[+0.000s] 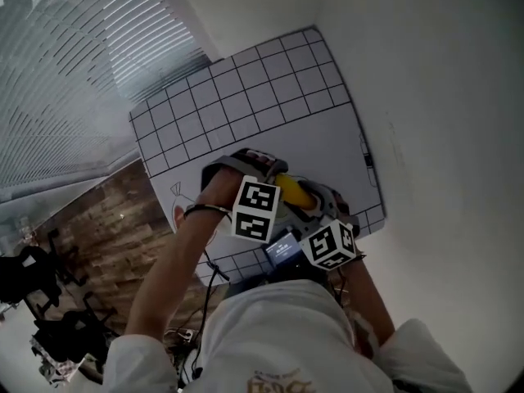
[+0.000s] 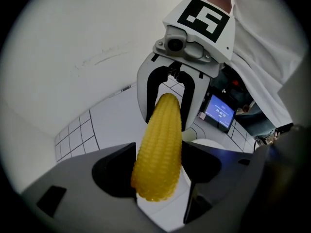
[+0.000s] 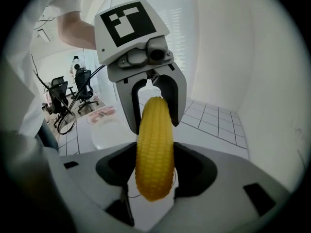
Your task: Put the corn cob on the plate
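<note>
A yellow corn cob (image 1: 295,193) hangs in the air over the near part of the white grid table (image 1: 246,97), held from both ends. My left gripper (image 2: 158,174) is shut on the cob's thick end (image 2: 156,159). My right gripper (image 3: 154,171) is shut on the other end (image 3: 154,149). The two grippers face each other along the cob, which touches both jaws of each. A white plate (image 3: 104,132) lies on the table below and to the side, partly hidden by the grippers.
A small lit screen (image 2: 219,111) sits by my body at the table's near edge. Something pink (image 3: 99,113) lies on the table beyond the plate. Office chairs (image 3: 80,89) stand on the floor at the left. A white wall borders the table's right side.
</note>
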Action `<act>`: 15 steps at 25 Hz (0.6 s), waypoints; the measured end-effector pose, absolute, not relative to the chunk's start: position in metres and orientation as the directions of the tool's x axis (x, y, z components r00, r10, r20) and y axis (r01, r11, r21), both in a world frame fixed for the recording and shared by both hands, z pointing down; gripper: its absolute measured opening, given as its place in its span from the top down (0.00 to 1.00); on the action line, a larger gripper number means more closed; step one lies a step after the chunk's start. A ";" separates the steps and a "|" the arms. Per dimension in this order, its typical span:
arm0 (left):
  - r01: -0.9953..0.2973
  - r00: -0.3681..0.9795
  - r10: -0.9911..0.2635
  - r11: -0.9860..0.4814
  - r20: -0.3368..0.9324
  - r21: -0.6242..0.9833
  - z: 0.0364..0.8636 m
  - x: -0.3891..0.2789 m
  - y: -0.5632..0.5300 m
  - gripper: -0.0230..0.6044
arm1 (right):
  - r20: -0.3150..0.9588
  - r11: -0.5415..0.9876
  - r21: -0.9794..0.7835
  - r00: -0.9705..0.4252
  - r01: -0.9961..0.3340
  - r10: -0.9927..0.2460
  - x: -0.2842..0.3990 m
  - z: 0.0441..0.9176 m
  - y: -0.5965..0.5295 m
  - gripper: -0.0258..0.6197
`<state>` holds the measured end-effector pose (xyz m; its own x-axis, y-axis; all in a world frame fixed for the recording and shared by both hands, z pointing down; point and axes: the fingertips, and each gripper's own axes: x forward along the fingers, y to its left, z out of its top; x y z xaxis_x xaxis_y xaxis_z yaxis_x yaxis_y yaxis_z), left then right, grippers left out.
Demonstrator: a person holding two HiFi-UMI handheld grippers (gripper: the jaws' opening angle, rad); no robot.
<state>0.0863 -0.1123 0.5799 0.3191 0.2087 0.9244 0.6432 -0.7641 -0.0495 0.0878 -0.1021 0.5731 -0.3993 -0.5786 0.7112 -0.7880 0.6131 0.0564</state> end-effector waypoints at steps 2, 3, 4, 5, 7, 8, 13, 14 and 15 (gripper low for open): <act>0.614 0.329 0.195 -0.788 0.924 -0.052 0.574 0.077 -0.114 0.50 | 0.706 0.642 0.062 -0.420 -0.765 -0.569 0.079 0.567 -0.104 0.59; 0.595 0.333 0.186 -0.802 0.925 -0.053 0.571 0.071 -0.115 0.50 | 0.705 0.659 0.063 -0.434 -0.749 -0.561 0.073 0.564 -0.105 0.59; 0.575 0.335 0.175 -0.817 0.926 -0.054 0.568 0.065 -0.116 0.50 | 0.704 0.679 0.061 -0.450 -0.732 -0.549 0.067 0.562 -0.106 0.59; 0.554 0.338 0.164 -0.831 0.927 -0.055 0.565 0.058 -0.116 0.50 | 0.702 0.698 0.057 -0.469 -0.713 -0.536 0.061 0.559 -0.107 0.59; 0.513 0.343 0.150 -0.857 0.927 -0.052 0.559 0.044 -0.116 0.50 | 0.692 0.737 0.040 -0.514 -0.674 -0.507 0.047 0.554 -0.107 0.59; 0.492 0.350 0.145 -0.869 0.926 -0.050 0.555 0.037 -0.116 0.50 | 0.686 0.755 0.034 -0.534 -0.655 -0.494 0.040 0.550 -0.106 0.59; 0.381 0.384 0.083 -0.921 0.920 -0.077 0.534 0.010 -0.114 0.50 | 0.675 0.831 0.058 -0.591 -0.554 -0.441 0.014 0.531 -0.105 0.59; 0.360 0.391 0.072 -0.929 0.917 -0.081 0.531 0.007 -0.113 0.50 | 0.676 0.844 0.062 -0.599 -0.533 -0.429 0.011 0.528 -0.104 0.59; 0.339 0.399 0.067 -0.937 0.915 -0.080 0.529 0.004 -0.111 0.50 | 0.678 0.857 0.063 -0.608 -0.511 -0.413 0.009 0.526 -0.102 0.59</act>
